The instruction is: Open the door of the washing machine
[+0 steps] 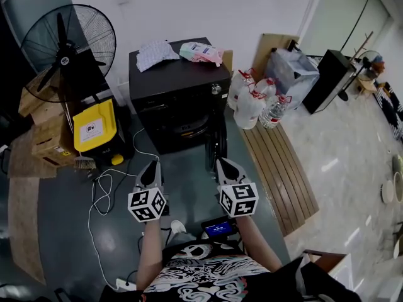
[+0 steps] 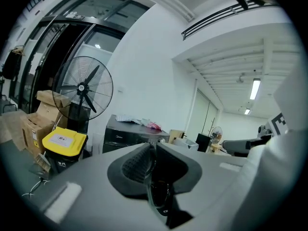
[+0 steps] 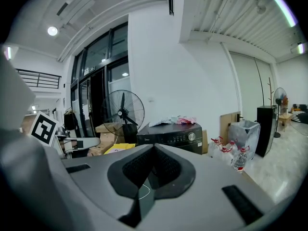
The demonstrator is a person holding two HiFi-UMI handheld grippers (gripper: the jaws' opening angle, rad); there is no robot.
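The black front-loading washing machine stands against the white wall, straight ahead of me. Its round door hangs swung out at the front right corner, and the drum opening shows dark. My left gripper and right gripper hover side by side above the grey floor, short of the machine and touching nothing. Both point at it with jaws together and empty. The left gripper sees the machine beyond its tips. So does the right gripper, with the machine's control panel in sight.
A pedestal fan, cardboard boxes and a yellow-lidded bin stand left of the machine. Water bottles and a wooden slatted board lie to its right. White cables trail across the floor. Cloth and packets rest on the machine's top.
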